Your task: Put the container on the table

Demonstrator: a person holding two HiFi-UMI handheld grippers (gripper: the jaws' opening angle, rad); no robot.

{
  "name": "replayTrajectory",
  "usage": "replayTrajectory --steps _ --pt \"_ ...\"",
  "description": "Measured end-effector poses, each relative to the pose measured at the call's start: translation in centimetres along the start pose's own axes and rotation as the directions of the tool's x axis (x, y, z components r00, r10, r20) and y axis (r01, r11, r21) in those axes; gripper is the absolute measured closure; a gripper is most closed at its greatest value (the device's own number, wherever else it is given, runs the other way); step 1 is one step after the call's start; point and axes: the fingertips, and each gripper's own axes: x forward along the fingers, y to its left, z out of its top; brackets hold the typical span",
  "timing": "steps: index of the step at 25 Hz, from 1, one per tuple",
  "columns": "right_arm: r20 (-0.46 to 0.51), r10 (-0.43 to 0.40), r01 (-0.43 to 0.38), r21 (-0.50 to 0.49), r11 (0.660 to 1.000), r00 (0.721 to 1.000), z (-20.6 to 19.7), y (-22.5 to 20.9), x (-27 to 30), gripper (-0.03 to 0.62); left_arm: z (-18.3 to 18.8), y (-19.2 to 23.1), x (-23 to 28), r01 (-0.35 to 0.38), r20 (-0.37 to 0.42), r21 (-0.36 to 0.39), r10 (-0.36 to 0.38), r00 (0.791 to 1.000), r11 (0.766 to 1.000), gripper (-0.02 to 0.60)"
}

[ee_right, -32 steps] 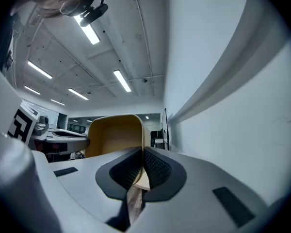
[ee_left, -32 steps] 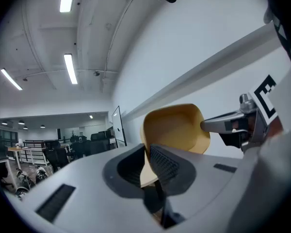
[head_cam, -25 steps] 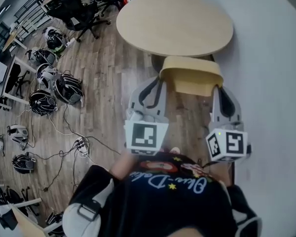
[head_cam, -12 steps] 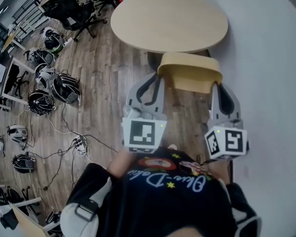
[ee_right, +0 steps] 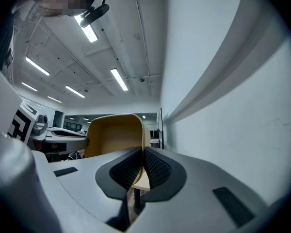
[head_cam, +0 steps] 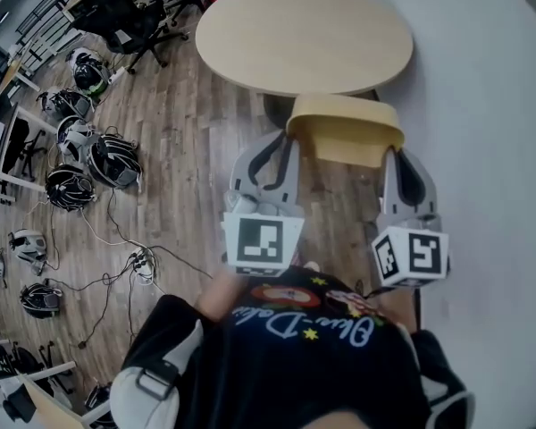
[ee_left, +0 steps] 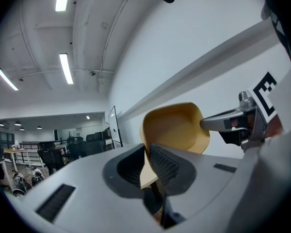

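A yellow container (head_cam: 344,130) hangs in the air between my two grippers, just short of the round wooden table (head_cam: 304,32). My left gripper (head_cam: 286,146) is shut on the container's left rim (ee_left: 148,144). My right gripper (head_cam: 395,155) is shut on its right rim (ee_right: 141,154). In the left gripper view the container (ee_left: 177,127) tilts with its hollow side toward the camera, and the right gripper (ee_left: 233,123) shows beyond it. In the right gripper view the container (ee_right: 114,135) fills the middle, its hollow facing left.
A pale wall (head_cam: 491,105) runs close along the right. The wooden floor (head_cam: 179,150) at the left holds several headsets (head_cam: 103,159) and cables (head_cam: 134,257). Office chairs (head_cam: 138,21) stand beyond the table's left side. The person's dark shirt (head_cam: 295,356) fills the bottom.
The table has drawn slightly nearer and shifted left in the head view. Both grippers keep their hold on the container, which has risen a little in the view.
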Motion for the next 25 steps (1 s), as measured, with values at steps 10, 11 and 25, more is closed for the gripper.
replayTrajectory --steps 10,11,25 --pt "-0.008 -0.035 0.035 -0.037 0.999 0.999 0.9 0.5 5.6 0.579 -0.2 4.4 4.6 0.027 0.027 -0.037 -0.026 0.999 0.999 0.552" --pt "-0.01 -0.036 0.036 -0.039 0.999 0.999 0.9 0.7 6.4 0.58 -0.4 4.9 5.0 0.027 0.025 -0.037 -0.026 0.999 0.999 0.552" --pt "-0.027 -0.015 0.013 -0.067 0.998 1.0 0.4 3.9 17.6 0.579 -3.3 14.1 11.3 0.009 0.023 -0.066 -0.007 1.0 0.998 0.552"
